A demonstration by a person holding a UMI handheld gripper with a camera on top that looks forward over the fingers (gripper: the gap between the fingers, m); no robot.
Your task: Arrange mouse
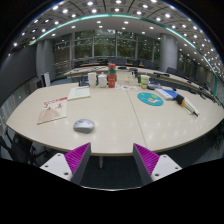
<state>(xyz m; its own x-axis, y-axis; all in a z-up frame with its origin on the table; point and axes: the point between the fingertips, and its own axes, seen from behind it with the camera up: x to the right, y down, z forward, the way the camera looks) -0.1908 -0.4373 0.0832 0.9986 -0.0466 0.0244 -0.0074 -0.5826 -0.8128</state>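
Rows of ceiling lights run over a large office-like room with glass partitions at the back. Below them stretches a wide, pale table (120,118) with a rounded near edge, made of sections joined at a seam down the middle.

Held level and pointing across the tabletop, the gripper (113,160) hovers just short of the table's near edge, its two fingers spread well apart with nothing between them; the magenta pads (79,156) face each other across the gap. No hand shows in the view.

On the table just beyond the left finger lies the mouse (84,125), a small grey one, apart from both fingers. Further left rests an open magazine (53,110). Well beyond, near the table's middle, stands a stack of boxes (112,75), and to the right of it lies a round blue disc (151,99) among other small items too far off to identify.
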